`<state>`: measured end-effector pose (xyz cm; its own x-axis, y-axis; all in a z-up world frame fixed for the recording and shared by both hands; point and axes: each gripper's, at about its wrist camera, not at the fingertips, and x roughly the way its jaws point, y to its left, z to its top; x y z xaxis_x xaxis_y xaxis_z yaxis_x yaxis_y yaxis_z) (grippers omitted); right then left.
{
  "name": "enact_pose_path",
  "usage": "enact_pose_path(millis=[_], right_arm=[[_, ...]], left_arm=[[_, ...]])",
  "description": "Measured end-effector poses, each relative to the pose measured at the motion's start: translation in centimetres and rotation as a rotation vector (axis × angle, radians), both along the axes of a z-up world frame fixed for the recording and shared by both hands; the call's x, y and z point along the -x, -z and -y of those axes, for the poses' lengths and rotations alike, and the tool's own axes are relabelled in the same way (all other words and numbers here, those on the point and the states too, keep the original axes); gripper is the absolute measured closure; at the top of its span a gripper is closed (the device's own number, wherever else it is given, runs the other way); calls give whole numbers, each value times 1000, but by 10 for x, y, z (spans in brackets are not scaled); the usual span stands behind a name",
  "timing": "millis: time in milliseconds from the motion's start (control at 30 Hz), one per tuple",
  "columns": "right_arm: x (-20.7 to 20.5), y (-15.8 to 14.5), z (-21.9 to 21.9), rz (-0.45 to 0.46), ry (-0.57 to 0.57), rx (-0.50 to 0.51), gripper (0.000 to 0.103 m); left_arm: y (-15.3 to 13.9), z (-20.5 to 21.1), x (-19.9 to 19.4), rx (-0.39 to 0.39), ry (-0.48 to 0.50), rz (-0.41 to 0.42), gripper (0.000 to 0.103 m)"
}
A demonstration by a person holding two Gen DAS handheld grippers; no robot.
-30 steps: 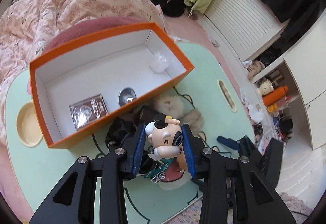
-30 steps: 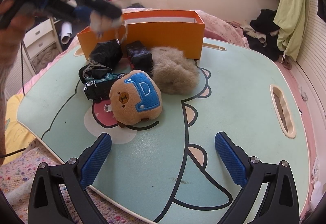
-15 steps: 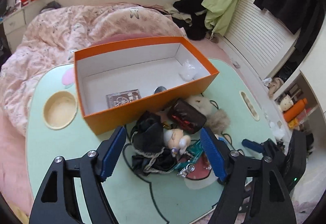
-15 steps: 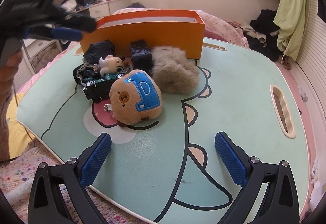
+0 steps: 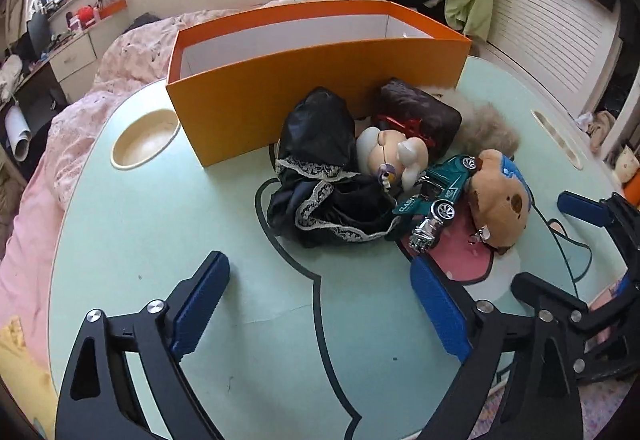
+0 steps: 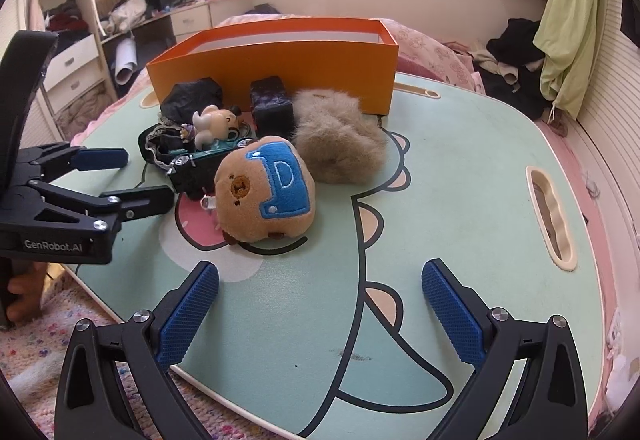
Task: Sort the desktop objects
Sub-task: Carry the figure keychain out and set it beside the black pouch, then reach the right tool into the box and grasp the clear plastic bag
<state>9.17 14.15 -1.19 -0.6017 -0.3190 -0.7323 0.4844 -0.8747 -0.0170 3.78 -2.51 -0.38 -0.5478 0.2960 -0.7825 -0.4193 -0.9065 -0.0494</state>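
Note:
An orange box stands at the back of the green table. In front of it lies a pile: a small doll figure on black lace cloth, a green toy car, a brown plush bear, a dark pouch and a furry ball. My left gripper is open and empty, low over the table in front of the pile. My right gripper is open and empty, just in front of the bear. The left gripper also shows in the right wrist view.
A cream cup holder is sunk in the table left of the box. A slot handle is at the table's right side. A bed with pink bedding lies behind and left. A patterned rug lies below the table's front edge.
My left gripper opened and let the doll figure fall onto the pile, then drew back and down toward the table's front. The right gripper has not moved.

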Motion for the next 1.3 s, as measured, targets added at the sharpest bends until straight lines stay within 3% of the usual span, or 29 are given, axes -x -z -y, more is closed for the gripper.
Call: enact_pose_path(millis=[33, 567, 667, 733, 833, 967, 1000, 1133, 1300], right_arm=[[0, 0, 0, 0, 0, 0, 1], [3, -1, 0, 7, 32, -17, 2], [7, -8, -3, 16, 40, -17, 13], [12, -18, -5, 9, 38, -15, 13], [27, -47, -5, -60, 40, -50, 20], [64, -100, 14, -112, -8, -102, 67], [76, -110, 23, -102, -22, -124, 72], [131, -119, 68, -28, -63, -270, 72], [184, -92, 115, 90, -121, -469, 71]], left_arm=[[2, -1, 0, -3, -5, 1, 0], [4, 4, -3, -18, 25, -16, 0], [3, 6, -3, -19, 29, -16, 0], [2, 6, -3, -19, 31, -16, 0], [2, 6, -2, -22, 35, -20, 0], [1, 7, 0, -23, 40, -21, 0], [1, 7, 0, -24, 41, -21, 0], [0, 6, -1, -24, 47, -23, 0], [0, 7, -2, -29, 55, -25, 0]])
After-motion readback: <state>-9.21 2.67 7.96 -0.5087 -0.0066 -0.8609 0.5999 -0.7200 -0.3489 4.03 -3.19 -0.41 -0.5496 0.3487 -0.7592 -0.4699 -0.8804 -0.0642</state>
